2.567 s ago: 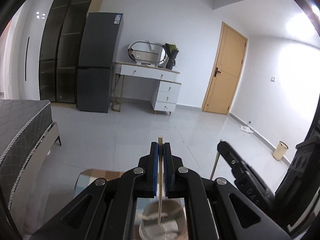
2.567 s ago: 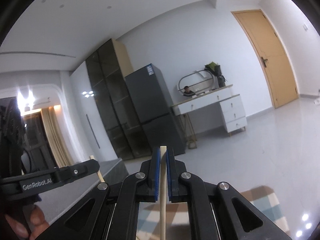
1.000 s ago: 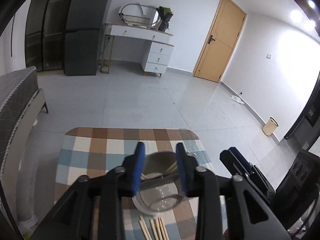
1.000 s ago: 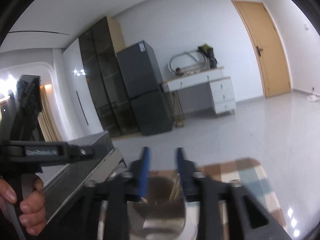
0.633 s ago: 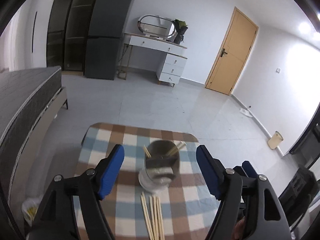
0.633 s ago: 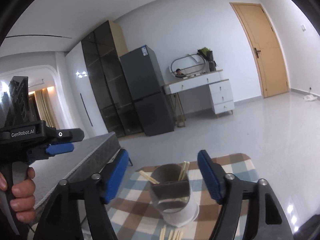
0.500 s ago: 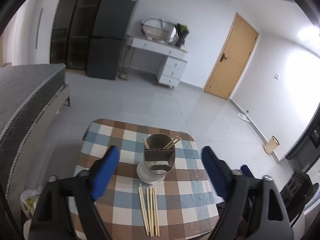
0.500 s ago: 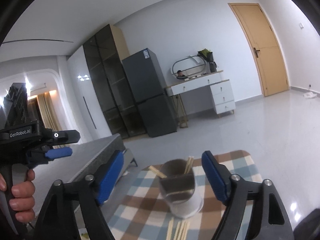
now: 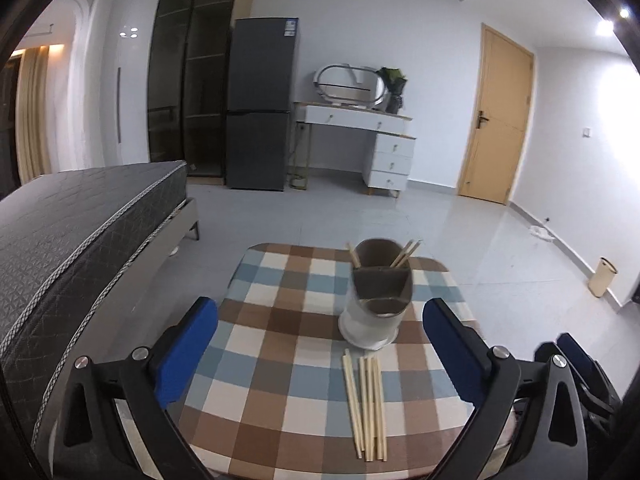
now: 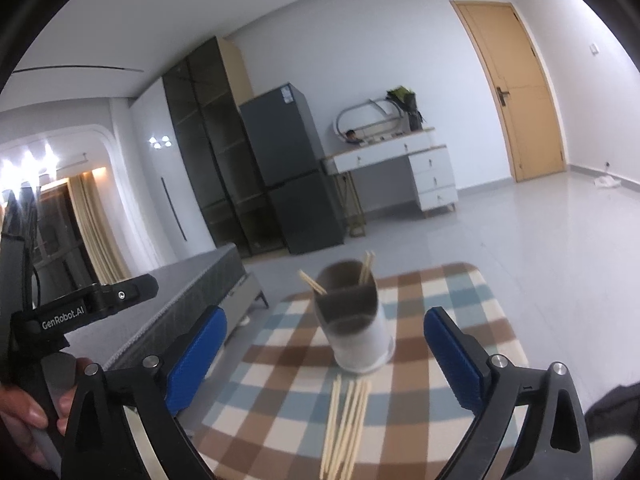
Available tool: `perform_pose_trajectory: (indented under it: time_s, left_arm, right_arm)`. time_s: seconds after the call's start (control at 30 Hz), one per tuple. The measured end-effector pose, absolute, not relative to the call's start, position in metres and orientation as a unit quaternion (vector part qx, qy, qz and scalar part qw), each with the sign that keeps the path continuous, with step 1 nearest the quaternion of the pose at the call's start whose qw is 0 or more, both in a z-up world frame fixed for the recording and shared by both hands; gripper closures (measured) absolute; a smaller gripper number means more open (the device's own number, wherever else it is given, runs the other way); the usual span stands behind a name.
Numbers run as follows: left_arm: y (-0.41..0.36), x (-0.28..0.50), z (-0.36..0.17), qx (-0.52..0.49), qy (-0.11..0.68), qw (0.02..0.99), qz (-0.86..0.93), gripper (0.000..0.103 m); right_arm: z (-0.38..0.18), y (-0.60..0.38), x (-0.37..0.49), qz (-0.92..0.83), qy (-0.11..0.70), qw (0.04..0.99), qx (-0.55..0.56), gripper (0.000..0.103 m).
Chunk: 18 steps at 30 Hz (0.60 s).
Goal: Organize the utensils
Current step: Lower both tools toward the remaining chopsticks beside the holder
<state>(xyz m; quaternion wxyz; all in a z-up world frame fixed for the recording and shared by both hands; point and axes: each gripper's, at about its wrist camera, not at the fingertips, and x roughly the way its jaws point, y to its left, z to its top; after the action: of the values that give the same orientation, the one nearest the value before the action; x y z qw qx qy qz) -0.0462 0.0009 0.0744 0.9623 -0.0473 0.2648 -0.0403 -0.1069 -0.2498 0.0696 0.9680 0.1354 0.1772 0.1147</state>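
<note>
A grey utensil holder [image 9: 379, 288] on a white base stands on the checked table [image 9: 280, 344]; it also shows in the right wrist view [image 10: 352, 316]. Chopsticks [image 9: 404, 255] lean in its back compartment, one at the left, two at the right. Several loose chopsticks [image 9: 366, 400] lie side by side on the cloth in front of the holder, also in the right wrist view [image 10: 346, 416]. My left gripper [image 9: 320, 344] is wide open and empty, held back above the near table edge. My right gripper [image 10: 324, 348] is also wide open and empty.
A dark mattress bed [image 9: 80, 216] lies close to the table's left side. A fridge [image 9: 260, 104], a white dresser [image 9: 360, 148] and a wooden door [image 9: 500, 120] stand along the far wall. The other gripper's handle and hand [image 10: 60, 340] are at the left.
Both grippers let go of their chopsticks into the holder, opened wide and pulled back and up from it. The holder and loose chopsticks now lie further ahead.
</note>
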Motion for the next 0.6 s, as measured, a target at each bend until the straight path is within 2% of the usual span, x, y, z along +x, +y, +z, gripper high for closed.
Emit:
perform_pose_trajectory:
  time_s: [0.27, 0.6]
  left_arm:
    - [0.000, -0.017, 0.035, -0.032, 0.296, 0.954, -0.026, 0.003]
    - [-0.001, 0.024, -0.011, -0.053, 0.348, 0.936, -0.024, 0.003]
  right_arm:
    - [0.037, -0.250, -0.100, 0.102, 0.210, 0.964, 0.124, 0.003]
    - [-0.006, -0.243, -0.059, 0.089, 0.306, 0.941, 0.117, 0.004]
